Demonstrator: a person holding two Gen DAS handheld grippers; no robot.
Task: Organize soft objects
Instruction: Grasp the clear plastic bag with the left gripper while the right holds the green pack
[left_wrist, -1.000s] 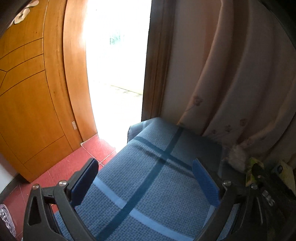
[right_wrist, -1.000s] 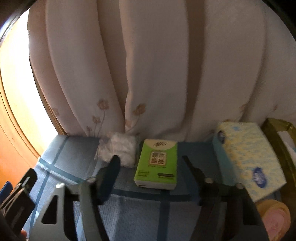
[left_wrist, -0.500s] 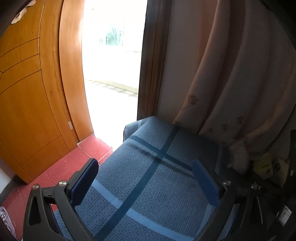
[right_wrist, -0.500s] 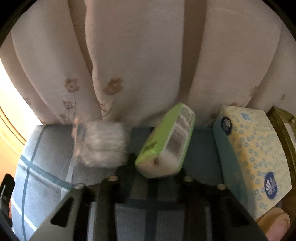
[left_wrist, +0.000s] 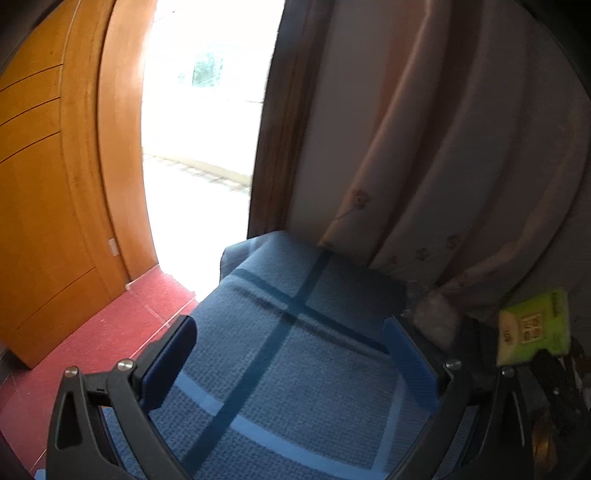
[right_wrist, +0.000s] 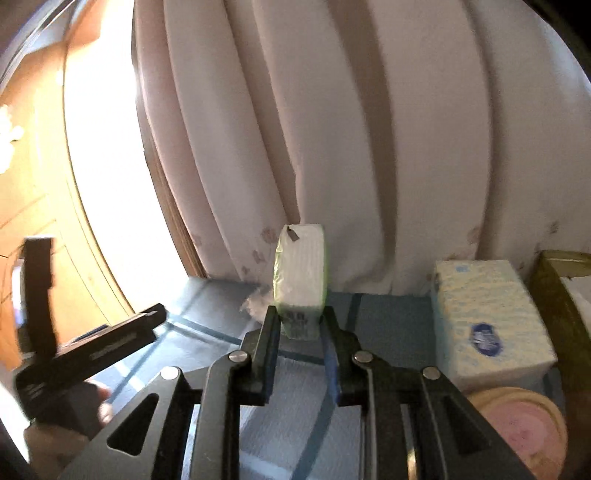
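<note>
My right gripper (right_wrist: 299, 321) has a green tissue pack (right_wrist: 299, 266) pinched by its lower end, and its jaws are still closing on it. The pack stands on edge, lifted off the blue checked cloth (right_wrist: 388, 310), in front of the curtain. The left wrist view catches the same pack (left_wrist: 532, 328) at its far right. A small white plastic-wrapped bundle (left_wrist: 436, 317) lies on the cloth beside it, against the curtain. My left gripper (left_wrist: 288, 332) hovers open above the cloth with nothing between its fingers, and its black body (right_wrist: 92, 347) also appears to the left of the pack.
A blue-and-yellow tissue box (right_wrist: 484, 314) sits on the cloth to the right, with a round pink-lidded container (right_wrist: 517, 432) in front and an olive box (right_wrist: 554, 280) behind. A pale curtain (right_wrist: 369, 147) closes the back. Left stands a wooden door (left_wrist: 55, 184) by a bright doorway and red floor (left_wrist: 110, 325).
The right gripper's jaws closed on the green pack, raised it from lying flat and turned it on edge. The left gripper stayed open, its view tilting slightly.
</note>
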